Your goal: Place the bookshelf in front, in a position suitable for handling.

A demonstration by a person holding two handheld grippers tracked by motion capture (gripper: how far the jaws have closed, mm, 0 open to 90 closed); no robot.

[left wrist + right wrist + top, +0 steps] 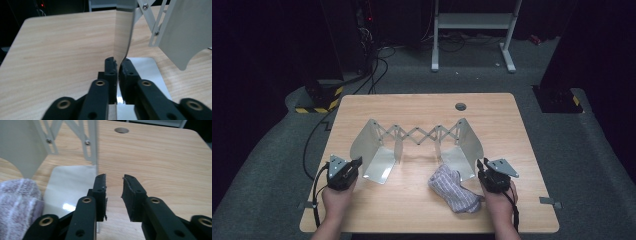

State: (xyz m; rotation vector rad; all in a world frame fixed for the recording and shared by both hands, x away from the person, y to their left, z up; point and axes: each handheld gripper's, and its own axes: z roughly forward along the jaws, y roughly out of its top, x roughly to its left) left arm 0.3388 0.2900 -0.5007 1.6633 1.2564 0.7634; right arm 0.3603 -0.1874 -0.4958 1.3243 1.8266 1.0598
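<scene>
At the near left of the desk [422, 107], the left gripper [117, 67] is clenched on the metal rack's [419, 135] left panel [123, 37]. At near right, the right gripper's [114, 185] fingers are parted, nothing pinched, beside the right panel [96, 147]. A striped cloth [454, 189] lies between. No writing can be read.

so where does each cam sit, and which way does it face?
High view: above the person's side, facing forward and down on the table; both forearms, left gripper, right gripper.
Left gripper view: on the left gripper, along jaws clamping the rack's left panel.
Right gripper view: on the right gripper, jaws apart by the right panel.
Shared: the rack; striped cloth in two.
</scene>
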